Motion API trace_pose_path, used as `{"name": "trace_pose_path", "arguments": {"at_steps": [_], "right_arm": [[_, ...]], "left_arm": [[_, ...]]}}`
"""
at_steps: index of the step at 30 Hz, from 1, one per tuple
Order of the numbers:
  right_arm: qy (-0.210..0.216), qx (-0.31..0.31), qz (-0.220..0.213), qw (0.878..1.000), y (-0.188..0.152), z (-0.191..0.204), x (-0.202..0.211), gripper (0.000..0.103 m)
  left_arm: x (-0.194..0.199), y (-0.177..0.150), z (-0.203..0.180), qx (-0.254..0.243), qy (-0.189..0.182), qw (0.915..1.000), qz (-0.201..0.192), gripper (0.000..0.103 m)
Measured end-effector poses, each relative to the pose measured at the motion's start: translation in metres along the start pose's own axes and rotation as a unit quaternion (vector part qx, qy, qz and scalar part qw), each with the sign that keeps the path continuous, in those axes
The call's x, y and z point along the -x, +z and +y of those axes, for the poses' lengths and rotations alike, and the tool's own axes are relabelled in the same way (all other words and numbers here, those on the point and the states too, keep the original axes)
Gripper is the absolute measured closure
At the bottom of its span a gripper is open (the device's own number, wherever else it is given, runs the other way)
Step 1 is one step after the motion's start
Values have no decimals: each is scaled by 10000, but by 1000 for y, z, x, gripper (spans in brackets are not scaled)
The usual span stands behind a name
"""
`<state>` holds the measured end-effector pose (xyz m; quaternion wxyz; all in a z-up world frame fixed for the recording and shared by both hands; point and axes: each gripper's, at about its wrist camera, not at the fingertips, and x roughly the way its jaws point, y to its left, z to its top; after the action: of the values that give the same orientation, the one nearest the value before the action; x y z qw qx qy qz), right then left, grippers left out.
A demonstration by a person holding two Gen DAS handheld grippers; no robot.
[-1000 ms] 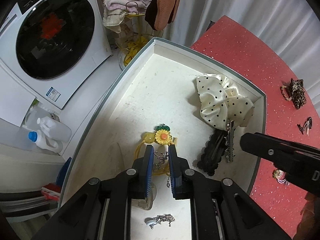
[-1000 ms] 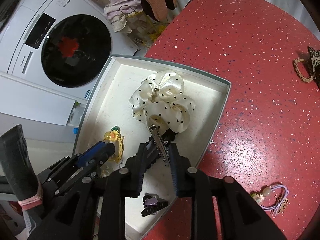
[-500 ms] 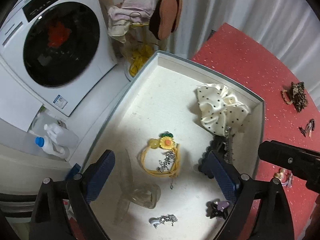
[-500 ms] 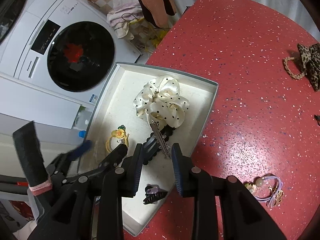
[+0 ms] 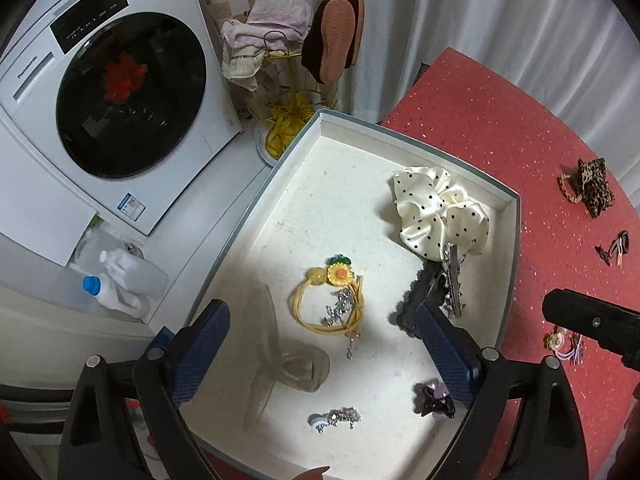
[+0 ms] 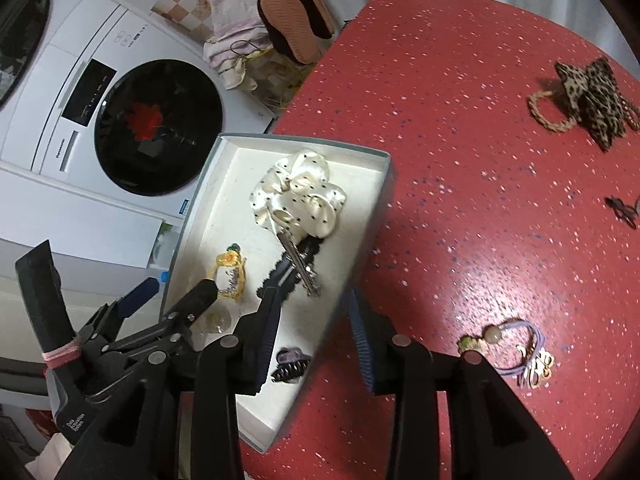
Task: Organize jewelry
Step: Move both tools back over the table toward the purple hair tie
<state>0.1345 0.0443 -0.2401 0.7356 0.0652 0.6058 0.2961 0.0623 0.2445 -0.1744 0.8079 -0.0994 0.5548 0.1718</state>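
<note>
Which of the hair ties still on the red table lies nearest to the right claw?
The purple hair tie with a bead and gold charm, just beside the right claw. The leopard-print one lies far across the table.

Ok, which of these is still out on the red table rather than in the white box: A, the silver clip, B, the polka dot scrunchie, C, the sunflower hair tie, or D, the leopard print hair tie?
D: the leopard print hair tie lies on the red table, well outside the white box that holds the other three.

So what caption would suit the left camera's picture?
Open left tool above a white tray holding a yellow sunflower hair tie and polka-dot scrunchie.
</note>
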Motion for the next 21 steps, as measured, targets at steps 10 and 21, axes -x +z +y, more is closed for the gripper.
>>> {"name": "trace_pose_path", "arguments": {"at_steps": [10,21], "right_arm": [[-24,-152,-83,9998,-12,-14,12,45],[-256,-412,-137,9987,-42,-51,27,22]], "left_arm": [[4,-6,-6,63,-178,9997,150,0],[14,-14,-28,-406,-60,9991,55,0]]}}
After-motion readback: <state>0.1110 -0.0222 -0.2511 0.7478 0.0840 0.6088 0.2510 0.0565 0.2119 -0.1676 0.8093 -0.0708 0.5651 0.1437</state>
